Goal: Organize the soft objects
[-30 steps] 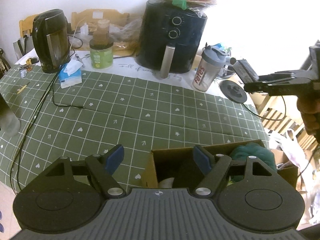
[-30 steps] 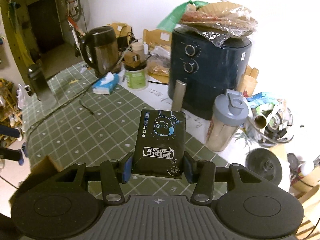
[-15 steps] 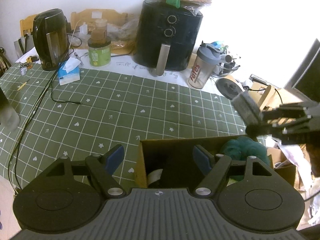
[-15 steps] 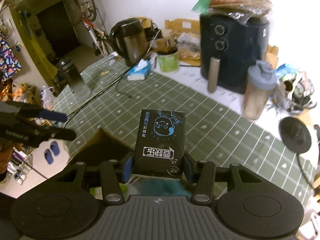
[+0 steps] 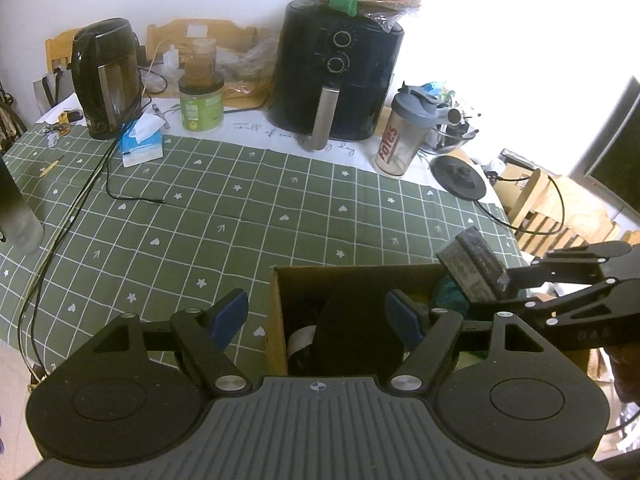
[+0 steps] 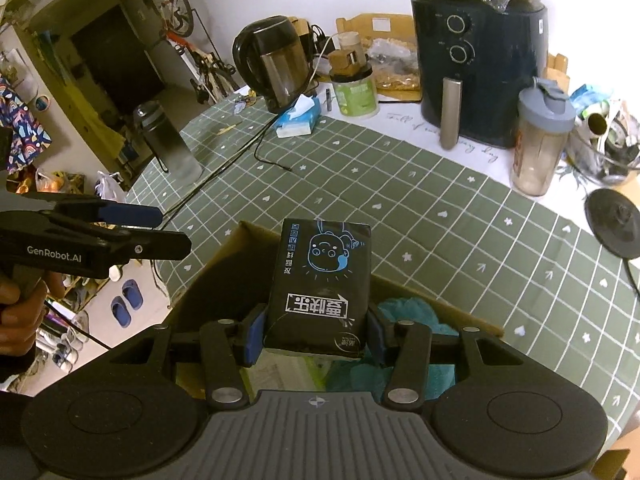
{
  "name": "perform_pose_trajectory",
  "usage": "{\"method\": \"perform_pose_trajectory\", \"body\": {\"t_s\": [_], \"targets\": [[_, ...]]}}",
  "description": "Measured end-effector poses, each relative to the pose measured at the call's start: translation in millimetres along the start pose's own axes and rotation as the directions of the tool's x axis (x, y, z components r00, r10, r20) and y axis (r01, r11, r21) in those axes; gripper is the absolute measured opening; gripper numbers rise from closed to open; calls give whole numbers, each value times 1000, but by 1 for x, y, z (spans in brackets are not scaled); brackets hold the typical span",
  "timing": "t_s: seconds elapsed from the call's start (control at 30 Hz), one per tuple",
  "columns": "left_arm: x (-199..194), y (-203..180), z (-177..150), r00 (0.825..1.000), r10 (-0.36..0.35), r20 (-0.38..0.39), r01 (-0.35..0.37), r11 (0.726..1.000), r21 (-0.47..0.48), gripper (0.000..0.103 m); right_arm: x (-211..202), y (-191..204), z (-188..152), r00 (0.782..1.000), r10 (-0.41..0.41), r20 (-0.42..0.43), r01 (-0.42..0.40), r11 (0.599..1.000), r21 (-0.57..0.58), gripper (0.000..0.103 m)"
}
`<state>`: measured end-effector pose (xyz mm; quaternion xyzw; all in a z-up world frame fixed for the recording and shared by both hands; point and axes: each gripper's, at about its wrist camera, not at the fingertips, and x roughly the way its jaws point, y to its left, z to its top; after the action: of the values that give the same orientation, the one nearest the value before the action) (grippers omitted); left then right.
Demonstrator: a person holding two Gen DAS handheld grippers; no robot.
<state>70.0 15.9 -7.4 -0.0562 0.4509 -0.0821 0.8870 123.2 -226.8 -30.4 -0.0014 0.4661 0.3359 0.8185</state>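
Observation:
My right gripper [image 6: 316,336] is shut on a black tissue pack [image 6: 322,284] with a blue cartoon face, held over an open cardboard box [image 6: 224,252]. A teal fuzzy cloth [image 6: 412,312] lies inside the box under the pack. In the left wrist view the same pack [image 5: 472,266] hangs above the box's [image 5: 276,320] right end, where the teal cloth [image 5: 450,292] shows. My left gripper [image 5: 318,314] stands open over the box's near left part with nothing between its fingers. Dark items fill the box's left side.
On the green checked tablecloth [image 5: 224,216] stand an air fryer [image 5: 340,76], a kettle [image 5: 106,80], a green jar [image 5: 200,100], a shaker bottle [image 5: 404,136], a tissue box [image 5: 142,142] and a loose black cable [image 5: 120,196]. A dark bottle [image 6: 168,140] stands at the table's left edge.
The right gripper carried the black tissue pack from above the table's far right to over the box. The left gripper stayed open and hardly shifted.

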Motion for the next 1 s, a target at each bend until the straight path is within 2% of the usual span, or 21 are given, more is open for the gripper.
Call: {"method": "perform_pose_trajectory", "body": {"t_s": [0.1,0.17,0.27,0.53,0.77,1.0], "targets": [[-1,0,-2,1000,3,3,-3,1000,-4,76,5,1,-2,1000,-3,-7,3,1000,10,58],[-2,1,-2,1000,4,3,-4,1000,-8,76,8,3,-3,1000,-18,-13,18,1000,2,88],[-3,1,-4,1000,4,5,-4,1000,-10,76,5,9,-4,999,-38,11,39,999,-27,101],[-5,1,-6,1000,6,10,-6,1000,-10,76,-2,7,-10,993,-115,24,115,993,-20,103],[-12,-13,-13,1000,8,23,-8,1000,6,76,-23,4,-26,984,-163,74,164,986,-3,103],[-25,-37,-28,997,54,59,-57,997,46,77,-48,-1,-44,957,-244,158,241,970,41,103]]}}
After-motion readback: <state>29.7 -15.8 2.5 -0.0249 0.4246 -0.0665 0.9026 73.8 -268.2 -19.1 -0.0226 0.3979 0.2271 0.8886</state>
